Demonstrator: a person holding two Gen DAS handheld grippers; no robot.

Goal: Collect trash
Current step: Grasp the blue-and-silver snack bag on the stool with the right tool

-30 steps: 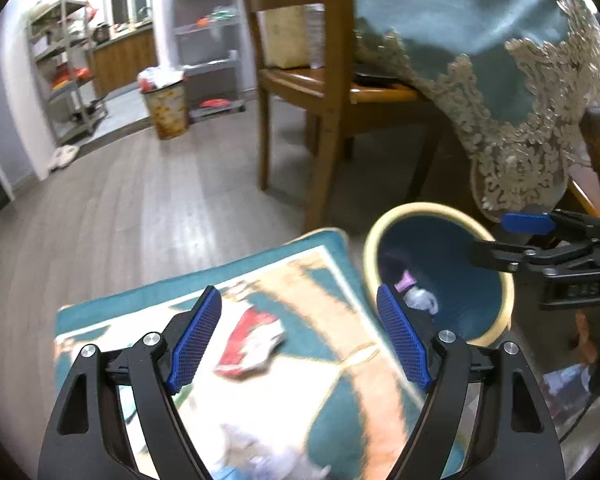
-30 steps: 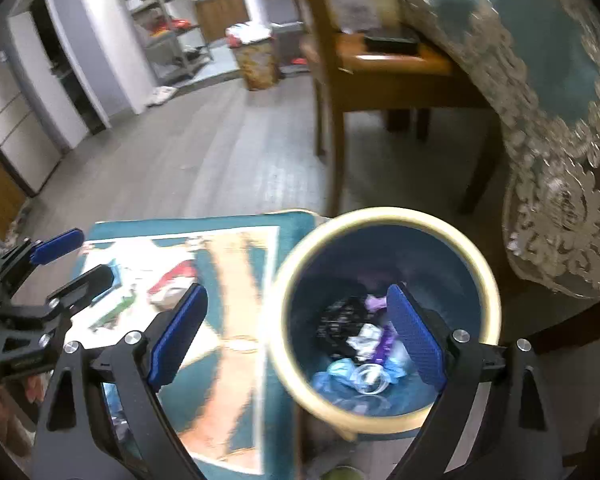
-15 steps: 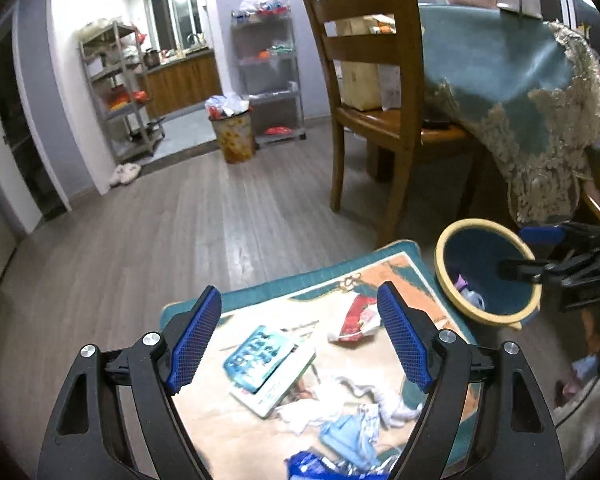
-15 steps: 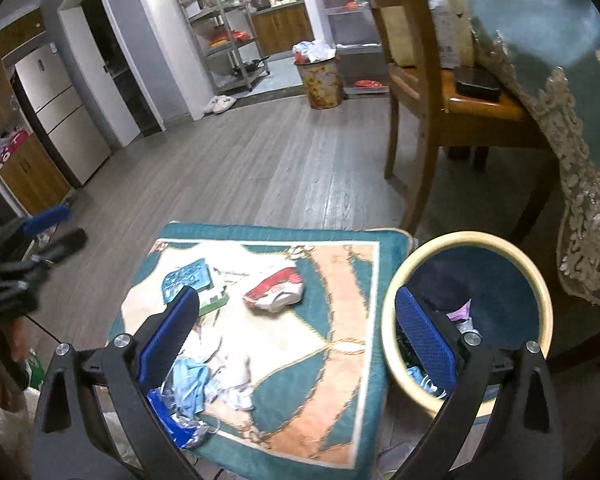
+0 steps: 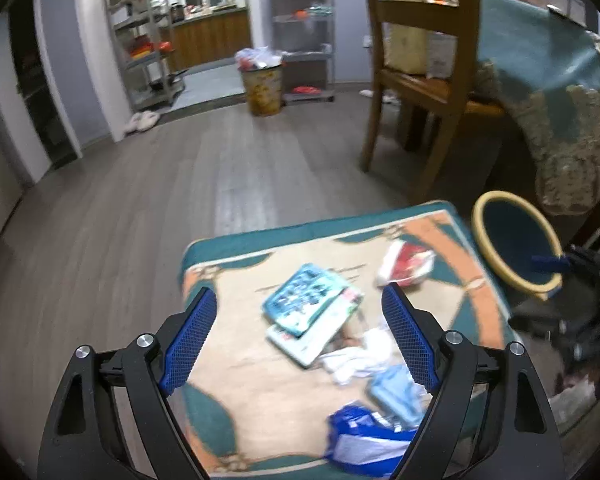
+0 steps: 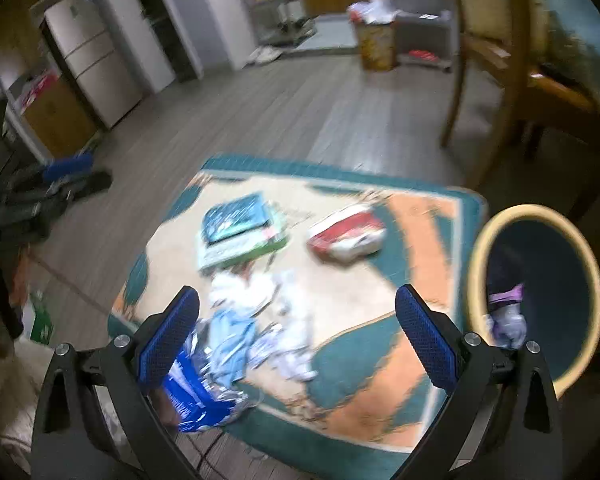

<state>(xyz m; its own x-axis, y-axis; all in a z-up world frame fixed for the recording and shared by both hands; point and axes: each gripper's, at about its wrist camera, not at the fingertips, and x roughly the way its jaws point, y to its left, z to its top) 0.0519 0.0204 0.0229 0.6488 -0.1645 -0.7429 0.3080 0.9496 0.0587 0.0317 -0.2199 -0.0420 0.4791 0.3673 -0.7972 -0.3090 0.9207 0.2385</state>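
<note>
Trash lies scattered on a teal and orange rug [image 5: 236,360]: a teal packet [image 5: 304,300] on a white-green one, a red and white wrapper [image 5: 408,264], white tissue [image 5: 360,356], a light blue wrapper [image 5: 396,392] and a blue foil bag [image 5: 364,440]. My left gripper [image 5: 296,292] hovers above the packets, its jaws opening wider, with nothing between them. My right gripper [image 6: 298,291] is open and empty over the tissue [image 6: 236,284]. The yellow-rimmed blue bin [image 6: 476,264] stands off the rug's right edge with some trash [image 6: 508,312] inside.
A wooden chair [image 5: 420,80] and a table with a teal lace cloth [image 5: 560,80] stand behind the bin [image 5: 500,196]. Far across the grey plank floor are a full trash can [image 5: 262,88], metal shelves [image 5: 148,40] and a fridge [image 6: 96,64].
Both grippers have pulled back from the bin and now hang over the rug. The bin has slid to the right edge of each view, and more trash shows. Both stayed open.
</note>
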